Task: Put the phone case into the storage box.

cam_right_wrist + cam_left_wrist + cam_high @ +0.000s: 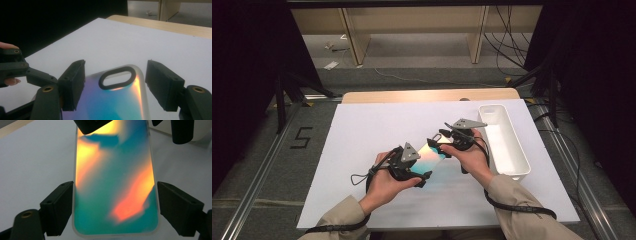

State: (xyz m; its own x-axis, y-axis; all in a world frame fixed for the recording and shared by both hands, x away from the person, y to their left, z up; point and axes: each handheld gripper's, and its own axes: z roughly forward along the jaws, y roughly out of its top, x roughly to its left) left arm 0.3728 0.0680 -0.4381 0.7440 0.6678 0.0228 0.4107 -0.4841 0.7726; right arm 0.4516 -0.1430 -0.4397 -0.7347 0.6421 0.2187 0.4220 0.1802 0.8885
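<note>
Both tongs meet on one thing: an iridescent teal-and-orange phone case with a clear rim, held just above the white table sheet between the two hands. The left gripper pinches the case across its width at one end, both pads pressed to the rim in its own view. The right gripper straddles the other end with jaws spread; small gaps show on each side, so it does not yet grip.

Doing this step well seems to mean closing the right jaws squarely on the side rims, below the black oval camera opening, while the left hand keeps the case level, since a skewed bite could twist the soft shell.

From the right gripper view come the camera opening and the rounded corner; from the left gripper view, the full coloured back and the firm side contact. From the high view comes the long white plastic bin, well apart at the right edge.
</note>
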